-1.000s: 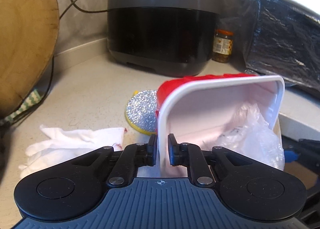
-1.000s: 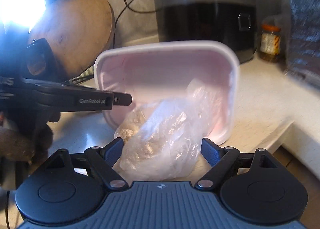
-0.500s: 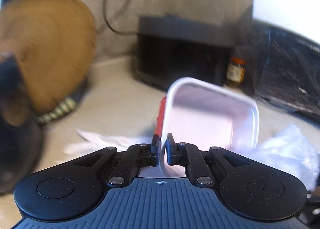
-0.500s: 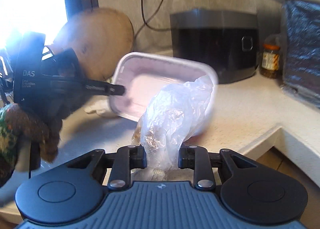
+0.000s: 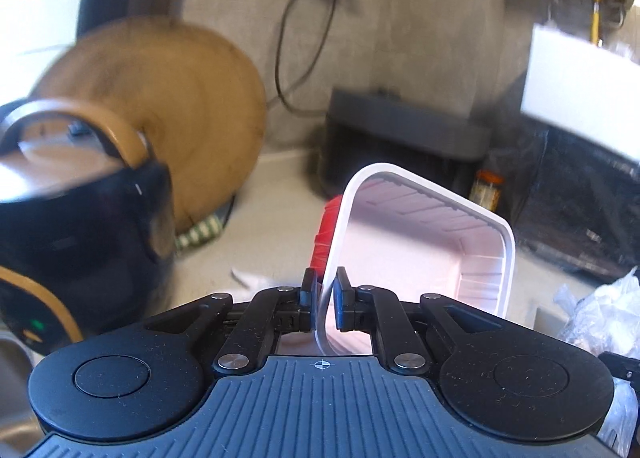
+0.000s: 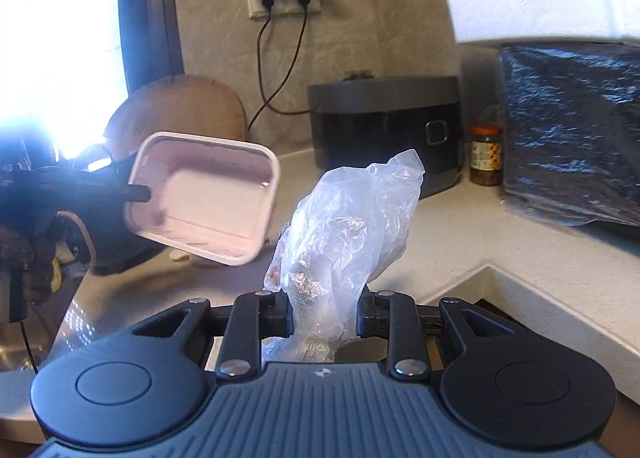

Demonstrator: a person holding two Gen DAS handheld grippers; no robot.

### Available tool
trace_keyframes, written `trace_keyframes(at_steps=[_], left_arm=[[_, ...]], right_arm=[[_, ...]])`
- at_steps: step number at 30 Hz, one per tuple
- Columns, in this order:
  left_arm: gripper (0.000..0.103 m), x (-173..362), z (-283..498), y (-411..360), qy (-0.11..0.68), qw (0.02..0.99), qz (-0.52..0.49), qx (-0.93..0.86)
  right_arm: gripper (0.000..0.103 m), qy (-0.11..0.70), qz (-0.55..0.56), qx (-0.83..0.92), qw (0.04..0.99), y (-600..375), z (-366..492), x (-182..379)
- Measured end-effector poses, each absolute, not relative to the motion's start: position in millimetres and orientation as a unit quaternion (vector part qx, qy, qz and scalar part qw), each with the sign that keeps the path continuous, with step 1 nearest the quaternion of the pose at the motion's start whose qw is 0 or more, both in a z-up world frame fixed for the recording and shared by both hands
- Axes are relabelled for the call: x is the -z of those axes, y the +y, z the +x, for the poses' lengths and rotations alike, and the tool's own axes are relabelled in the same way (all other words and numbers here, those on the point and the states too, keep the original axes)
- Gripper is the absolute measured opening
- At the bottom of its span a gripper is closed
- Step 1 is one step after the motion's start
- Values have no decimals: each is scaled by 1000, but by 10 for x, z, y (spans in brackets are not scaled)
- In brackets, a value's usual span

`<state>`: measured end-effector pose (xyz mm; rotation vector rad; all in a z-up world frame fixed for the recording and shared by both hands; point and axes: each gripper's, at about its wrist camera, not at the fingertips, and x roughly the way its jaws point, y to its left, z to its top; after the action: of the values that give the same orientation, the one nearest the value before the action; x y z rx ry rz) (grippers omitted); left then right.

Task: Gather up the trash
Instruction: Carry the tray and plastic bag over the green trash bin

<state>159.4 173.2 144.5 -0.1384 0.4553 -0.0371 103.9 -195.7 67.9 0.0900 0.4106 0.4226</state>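
Observation:
My left gripper [image 5: 324, 290] is shut on the rim of a red plastic tub with a white inside [image 5: 420, 242], held tilted above the counter; the tub looks empty. It also shows in the right wrist view [image 6: 204, 197], at the left, with the left gripper [image 6: 140, 190] on its rim. My right gripper [image 6: 324, 314] is shut on a crumpled clear plastic bag [image 6: 348, 225] with brownish scraps inside, lifted off the counter. The bag's edge shows at the far right of the left wrist view [image 5: 604, 310].
A black rice cooker [image 6: 384, 129] and a jar [image 6: 485, 155] stand at the back. A black-wrapped appliance [image 6: 572, 129] is at the right. A round wooden board [image 5: 160, 113] leans on the wall, a dark kettle [image 5: 76, 209] in front. A white cloth [image 5: 256, 278] lies on the counter.
My right gripper closed on the plastic bag and pulled it out of the tub. My left gripper lifted the tub up and to the left, away from the bag.

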Motion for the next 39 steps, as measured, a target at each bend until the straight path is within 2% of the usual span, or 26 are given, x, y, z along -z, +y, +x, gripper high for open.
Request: trace_keyframes(at_steps=[7, 13, 16, 19, 24, 32, 39], left_arm=[[11, -1731, 1218, 1374, 175, 981, -52, 61], [11, -1304, 1026, 569, 199, 968, -6, 152], [11, -923, 983, 152, 227, 954, 19, 196], [11, -457, 925, -293, 236, 944, 87, 215], [11, 463, 1144, -786, 346, 901, 85, 246], [11, 1865, 1644, -1197, 481, 846, 102, 205], [11, 2724, 1915, -1457, 542, 807, 132, 193]], right_arm=[[25, 164, 52, -161, 972, -2342, 759, -762], [25, 132, 63, -58, 988, -2954, 419, -537], [25, 139, 69, -23, 988, -3268, 279, -306], [25, 156, 69, 11, 985, -3524, 226, -30], [25, 215, 90, 31, 972, -3810, 415, 500], [25, 322, 99, -3, 942, -3740, 1047, 1354], [25, 424, 114, -29, 898, -3701, 1390, 2071]])
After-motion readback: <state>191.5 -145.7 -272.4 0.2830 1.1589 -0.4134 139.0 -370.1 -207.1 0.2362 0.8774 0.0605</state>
